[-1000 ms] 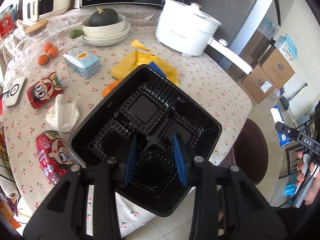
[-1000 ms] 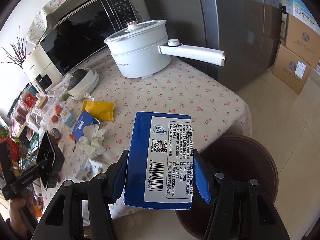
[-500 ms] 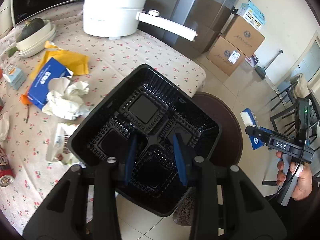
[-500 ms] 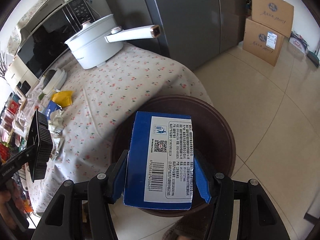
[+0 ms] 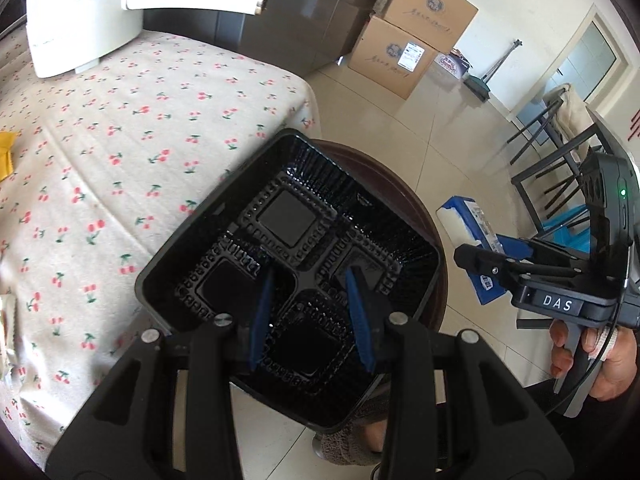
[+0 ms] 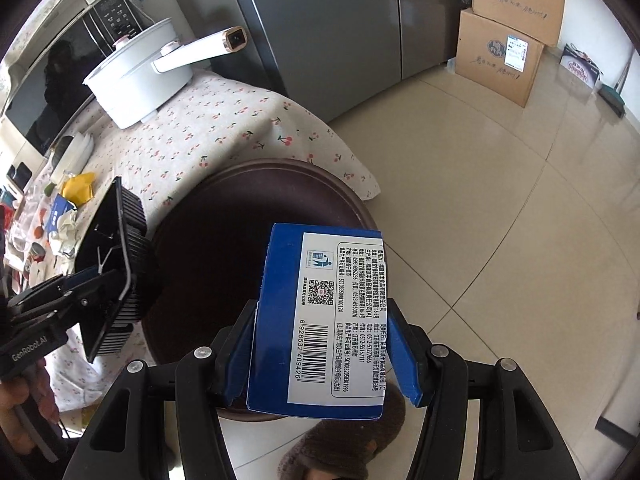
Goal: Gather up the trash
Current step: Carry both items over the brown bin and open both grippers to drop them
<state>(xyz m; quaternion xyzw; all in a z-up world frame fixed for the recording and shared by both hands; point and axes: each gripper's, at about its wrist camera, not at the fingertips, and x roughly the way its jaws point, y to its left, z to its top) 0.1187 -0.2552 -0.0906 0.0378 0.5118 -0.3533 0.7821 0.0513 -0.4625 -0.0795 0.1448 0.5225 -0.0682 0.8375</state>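
My left gripper (image 5: 310, 320) is shut on a black compartment tray (image 5: 288, 224), its blue pads clamped inside the tray. The tray hangs tilted over the near edge of a round dark brown bin (image 5: 396, 184) on the floor beside the table. My right gripper (image 6: 322, 354) is shut on a blue box with a white barcode label (image 6: 320, 312), held above the bin (image 6: 216, 232). In the right wrist view the left gripper (image 6: 96, 272) and tray (image 6: 128, 232) sit at the bin's left rim. In the left wrist view the right gripper (image 5: 480, 256) and box (image 5: 464, 220) are to the right.
The table with cherry-print cloth (image 5: 120, 140) carries a white pot with a long handle (image 5: 80, 12); a yellow packet (image 6: 80, 186) and crumpled tissue (image 6: 68, 228) lie farther back. A grey fridge (image 6: 320, 20), cardboard boxes (image 5: 404, 48), a chair (image 5: 560, 152) and a slipper (image 6: 332, 448) surround the tiled floor.
Both grippers have swung from over the table to above the bin and dropped lower, still gripping the tray and the box. The table clutter has slid out of view to the left.
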